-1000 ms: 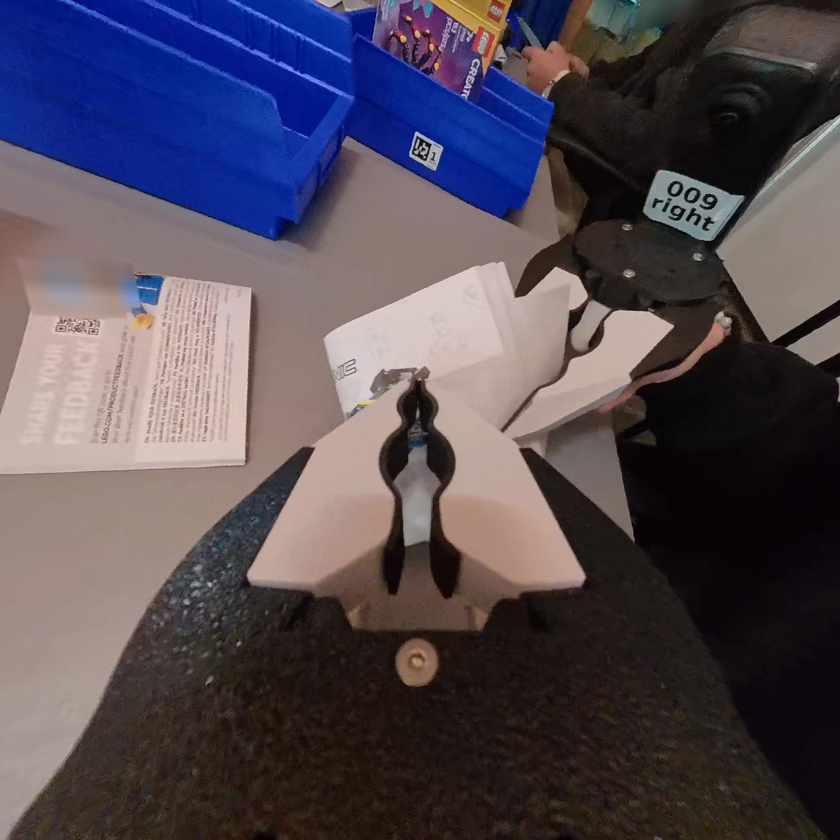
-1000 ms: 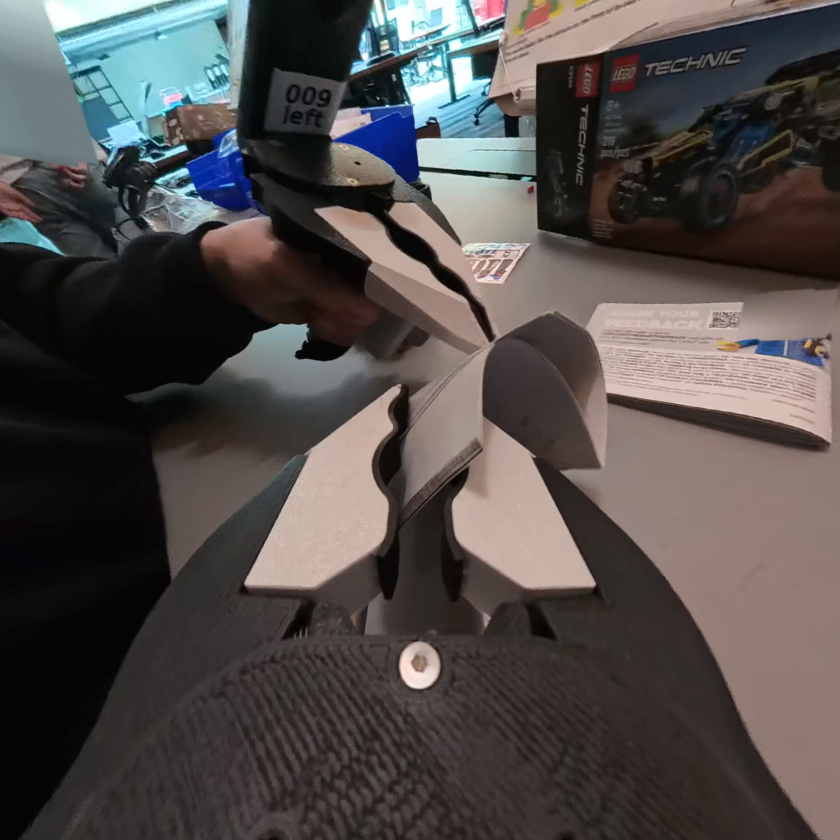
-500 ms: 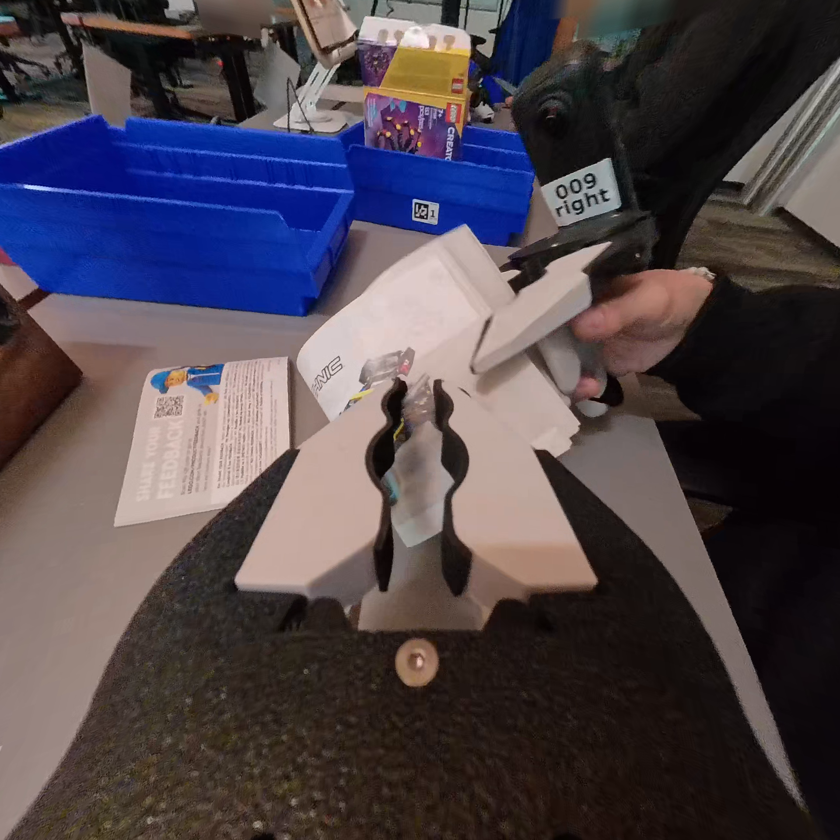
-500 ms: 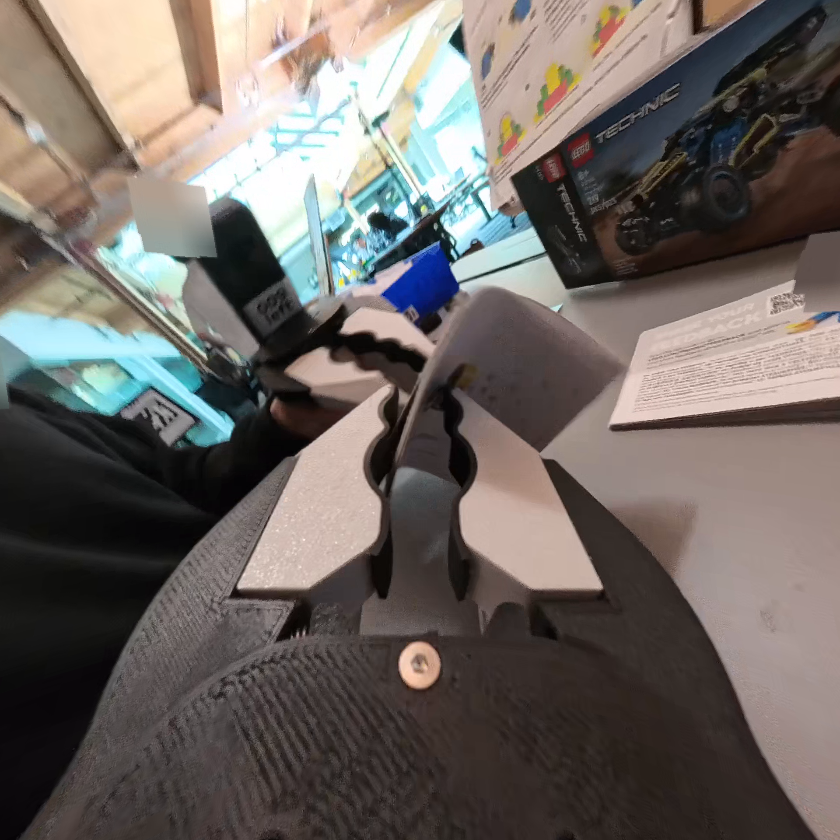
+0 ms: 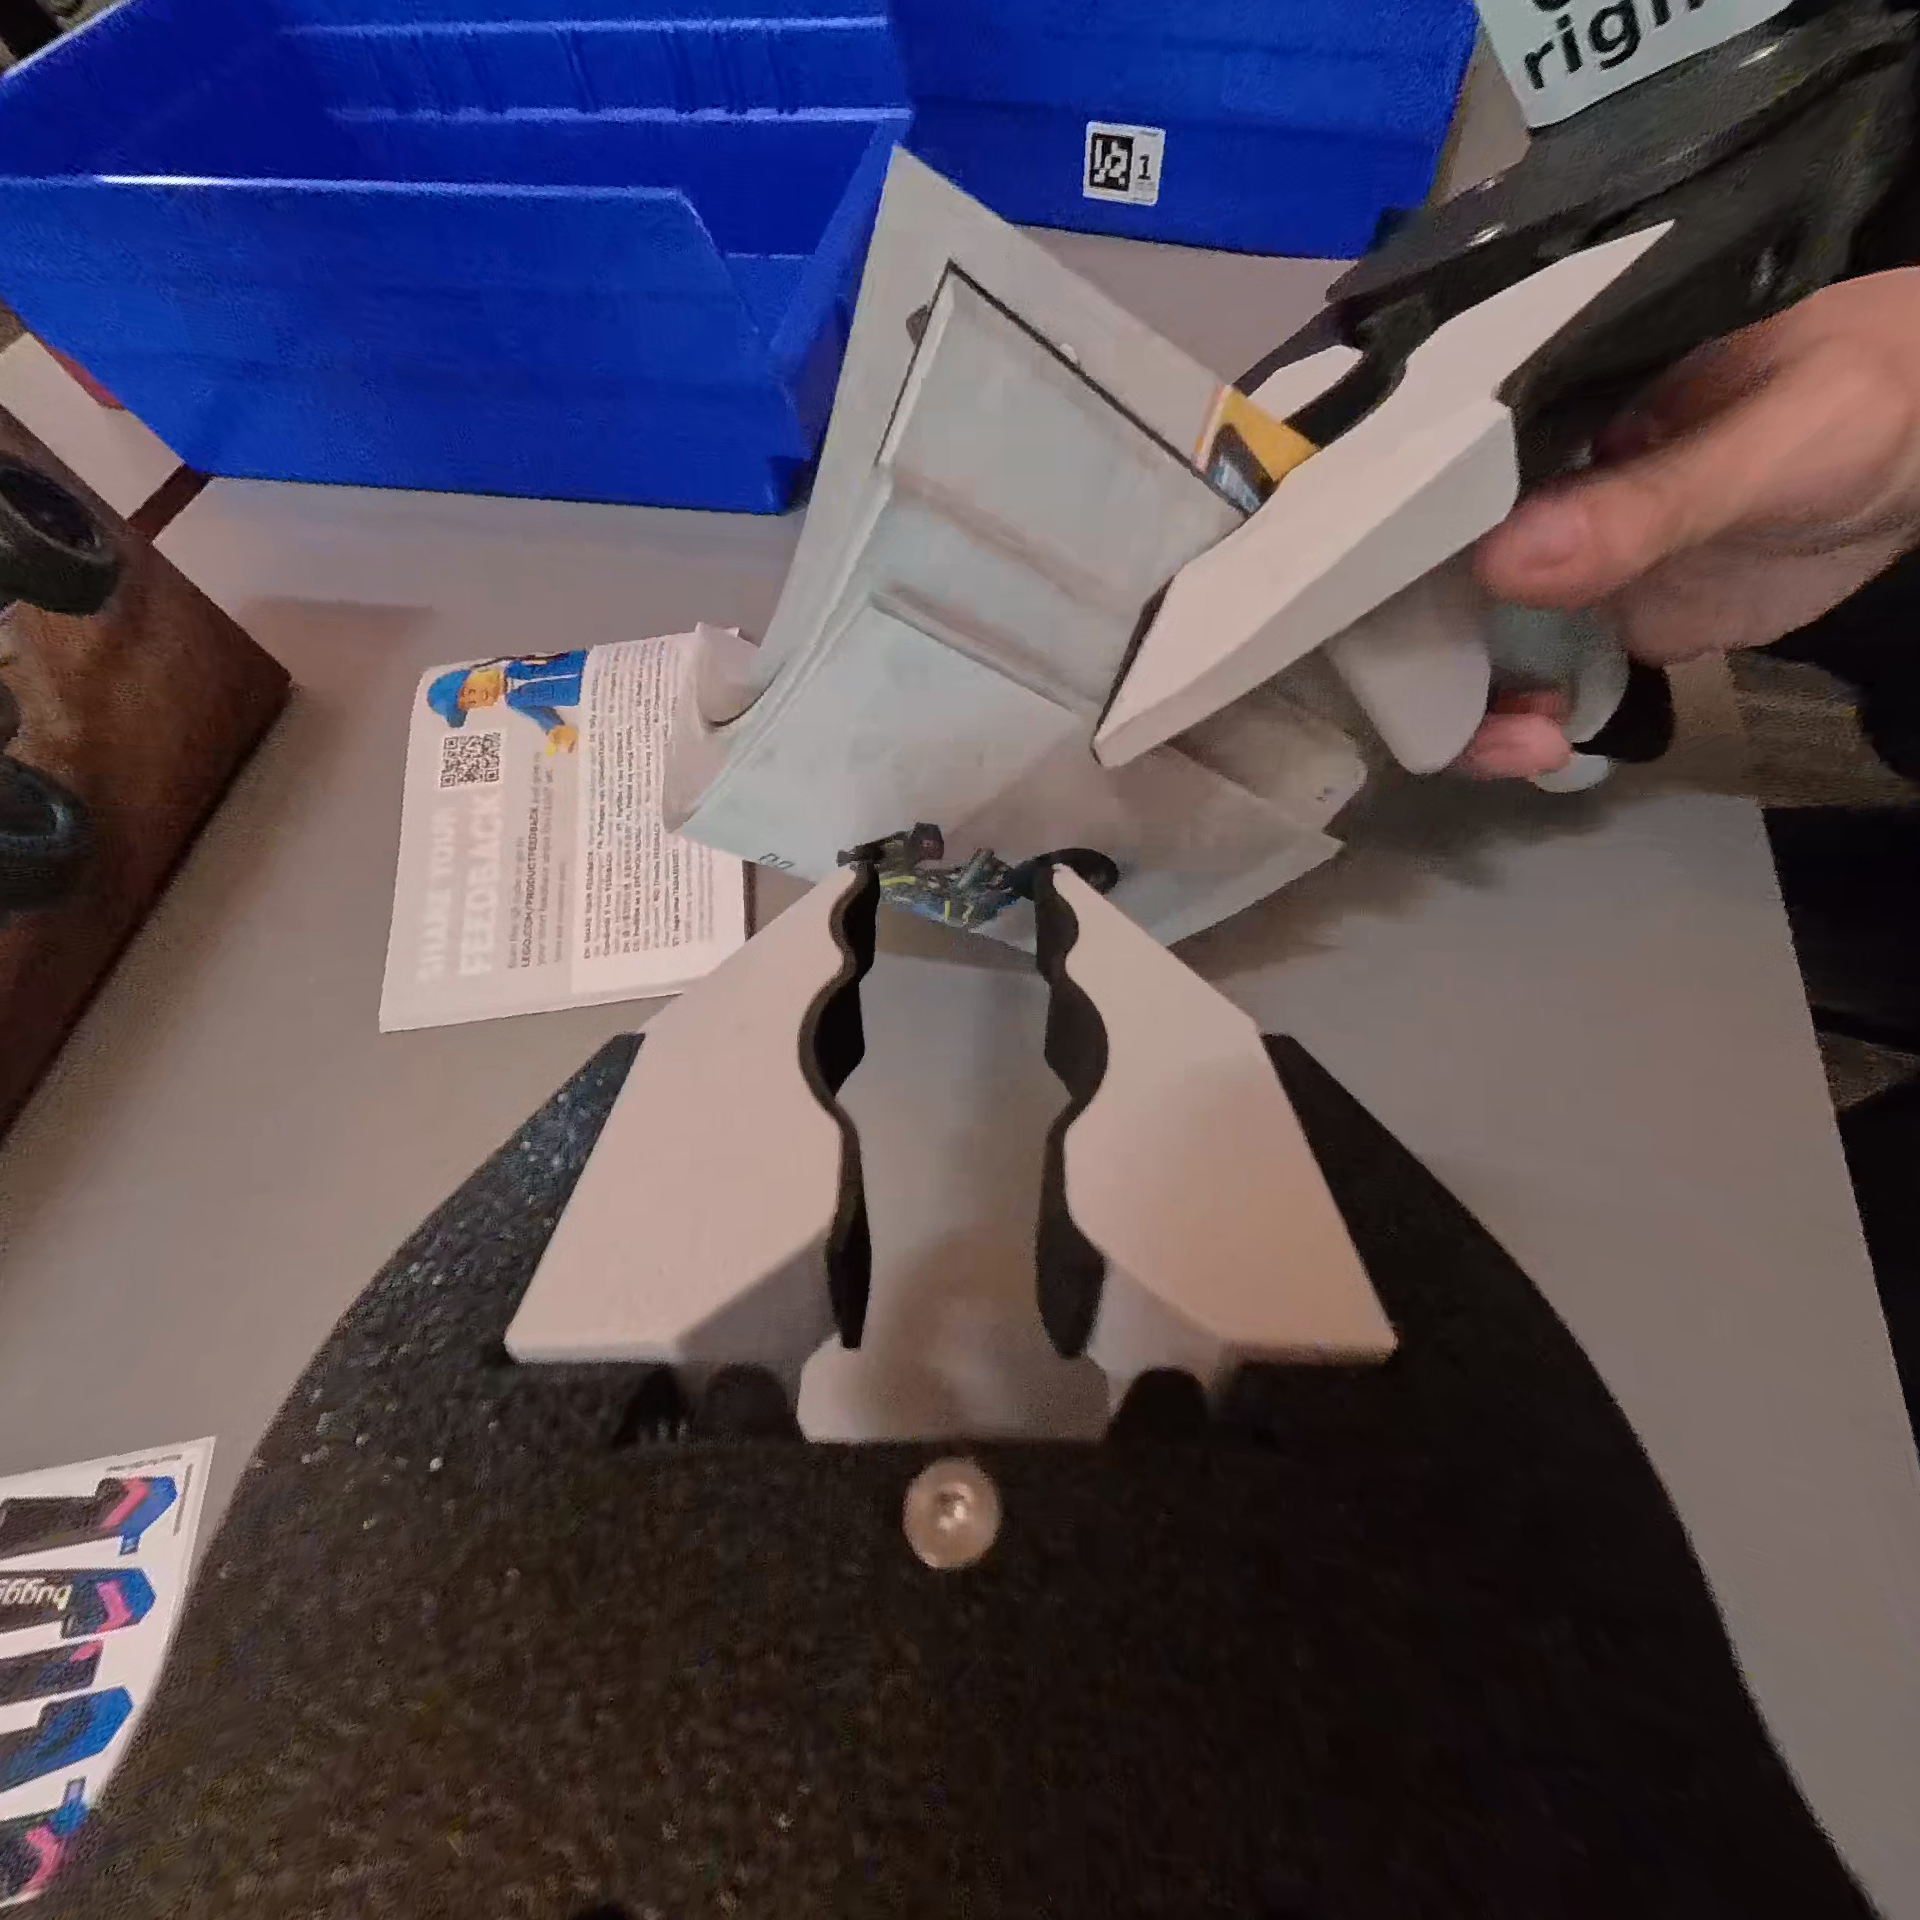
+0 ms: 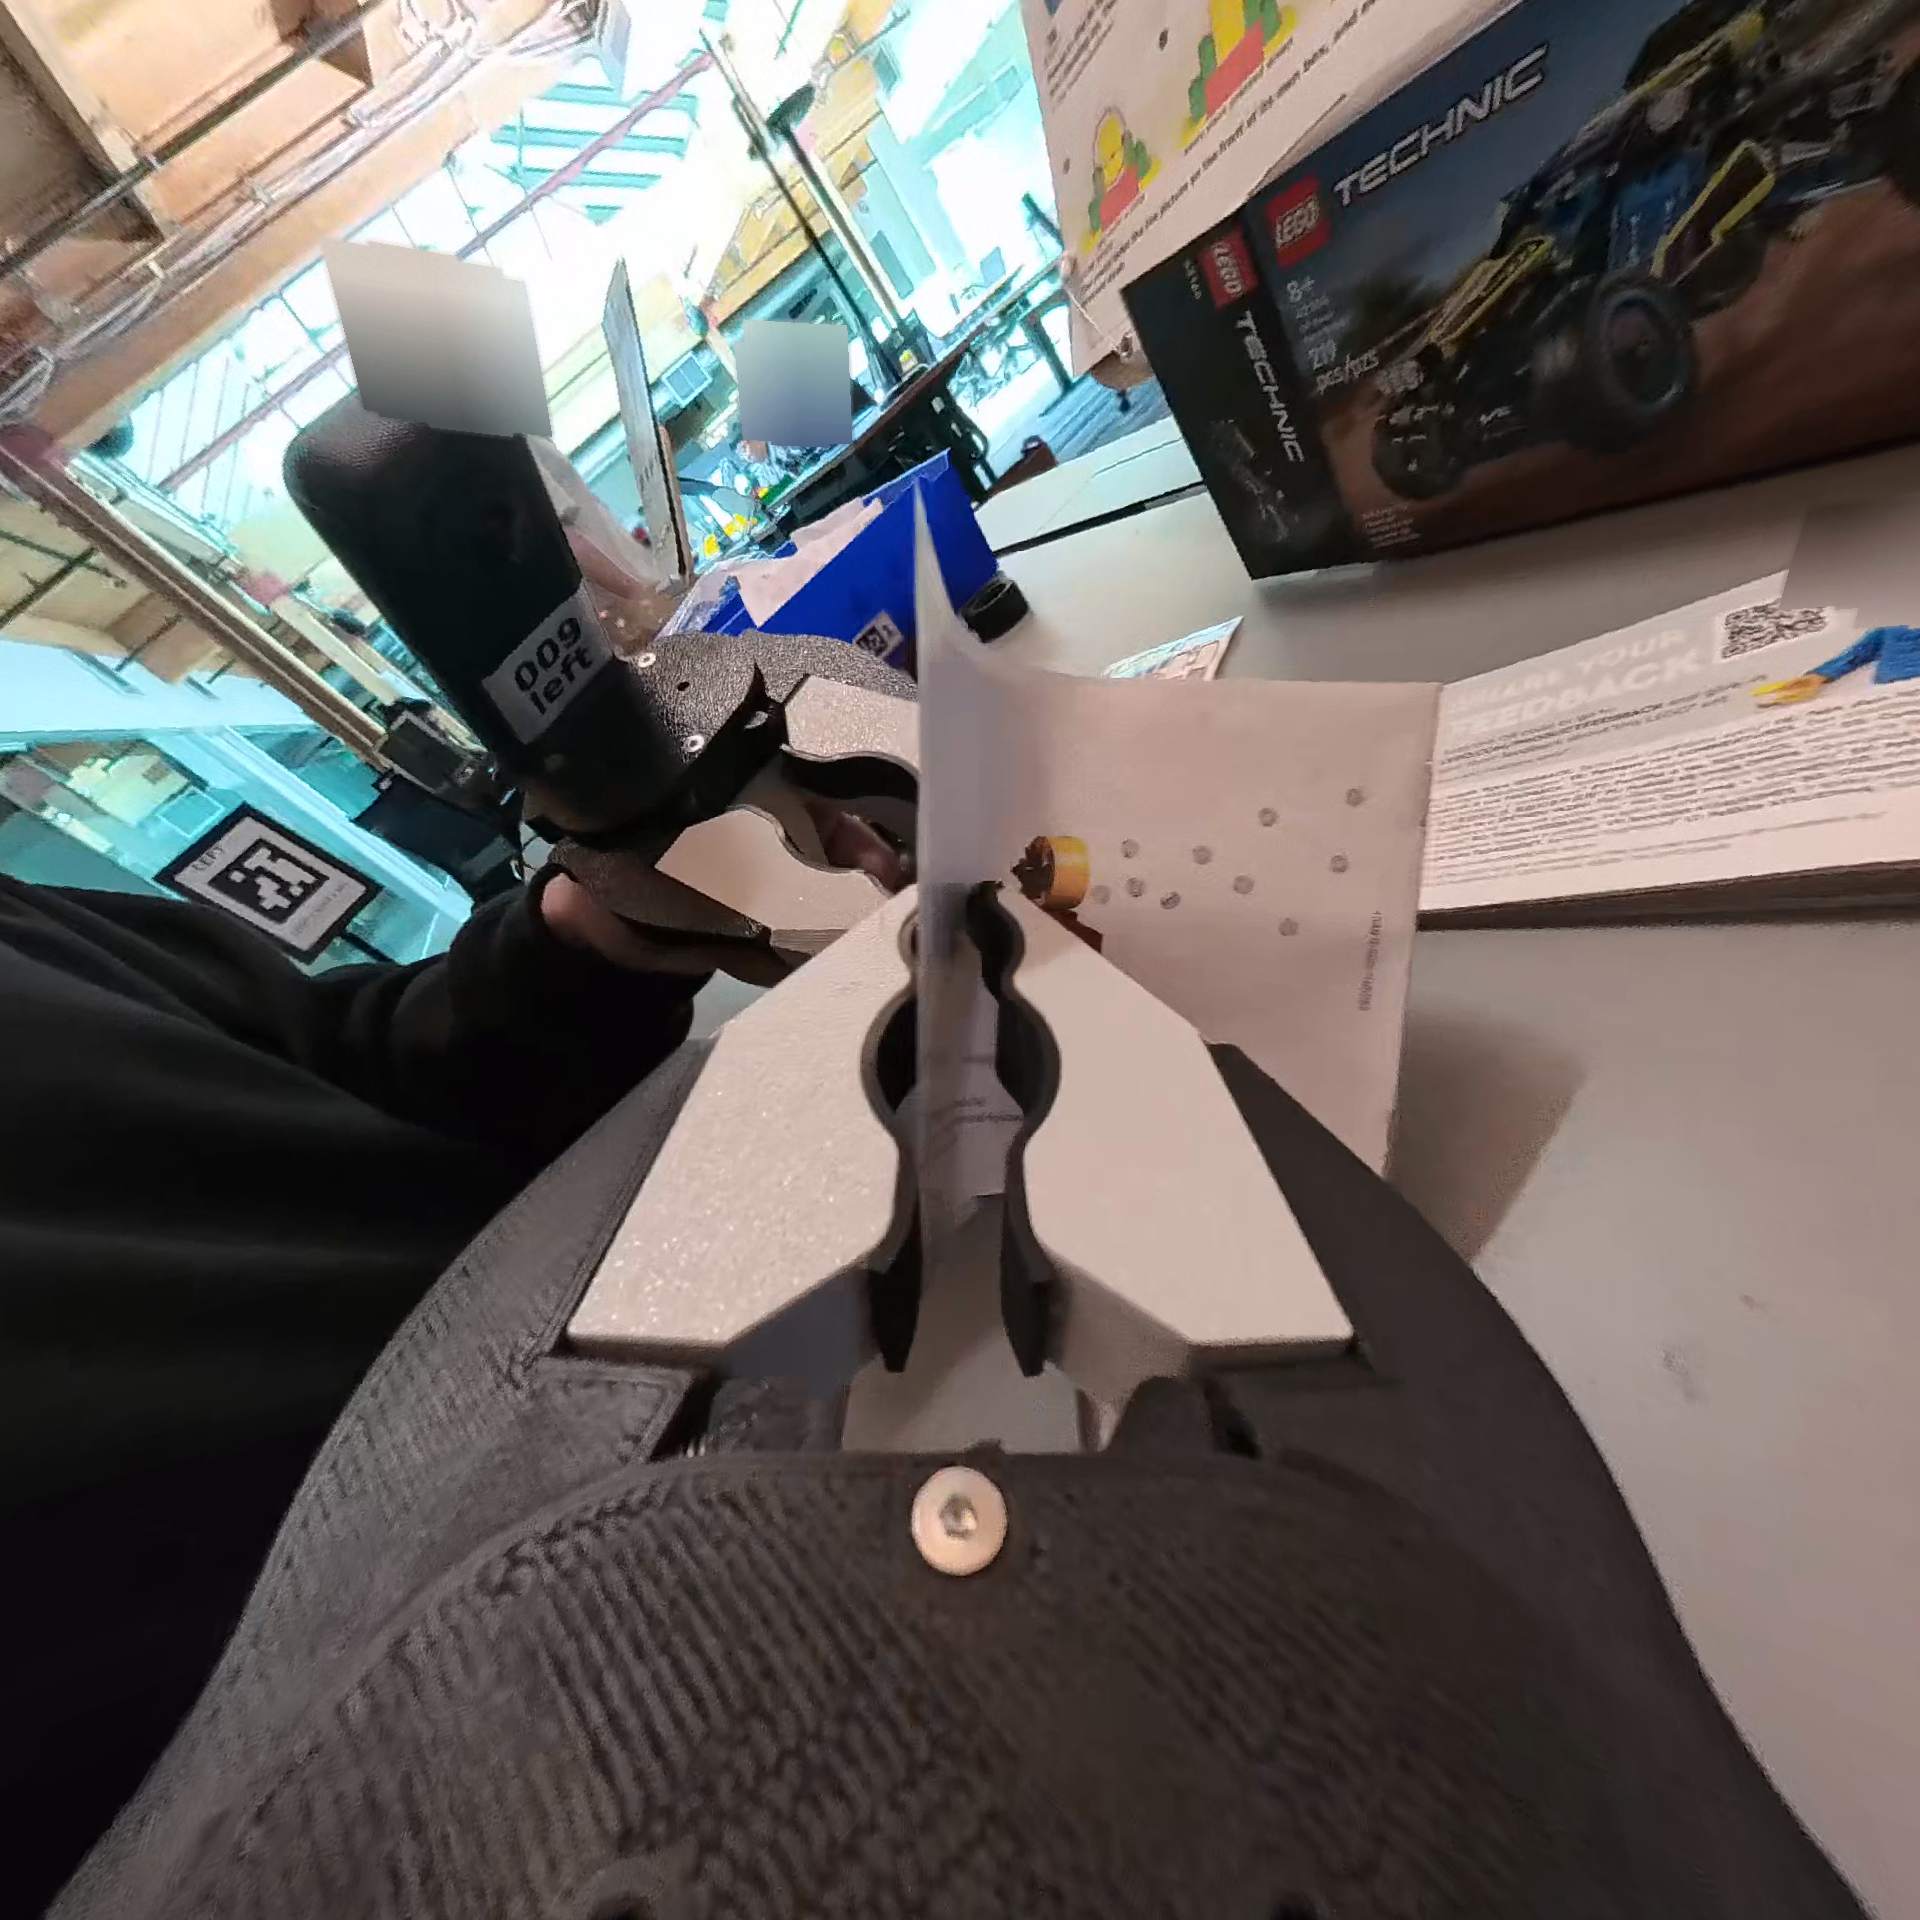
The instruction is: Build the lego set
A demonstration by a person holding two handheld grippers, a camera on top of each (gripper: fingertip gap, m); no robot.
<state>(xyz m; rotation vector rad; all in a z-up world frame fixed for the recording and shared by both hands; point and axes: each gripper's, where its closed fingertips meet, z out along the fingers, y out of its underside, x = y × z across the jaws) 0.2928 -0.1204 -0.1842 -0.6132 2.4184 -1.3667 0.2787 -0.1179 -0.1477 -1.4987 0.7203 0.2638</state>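
Left wrist view. Left gripper (image 5: 951,888), pale grey fingers on a black body: jaws apart, nothing between them, hovering over the grey table (image 5: 1455,1091). Just beyond its tips hangs the grey stapled paper instruction booklet (image 5: 987,540), fanned open and lifted clear of the table. Right gripper (image 5: 1226,499), ahead and to the right, grips the booklet's far corner, so that, by my reading, the pages fall open for the free tongs to sort. White printed feedback leaflet (image 5: 561,831) lies flat, ahead and left. Blue plastic storage bins (image 5: 416,312) stand farther ahead. Sticker sheet (image 5: 73,1621) lies at the near left edge.

Right wrist view. Right gripper (image 6: 961,904): jaws together on a thin edge of the booklet (image 6: 1195,862), which stands upright between the fingers while its other pages spread rightward. Left gripper (image 6: 831,831) waits just left of the upright page, unloaded, likely placed to catch a page. Printed cardboard set box (image 6: 1558,291) stands far ahead right, beyond the leaflet (image 6: 1662,769). No bricks visibly assembled; building appears not yet begun.
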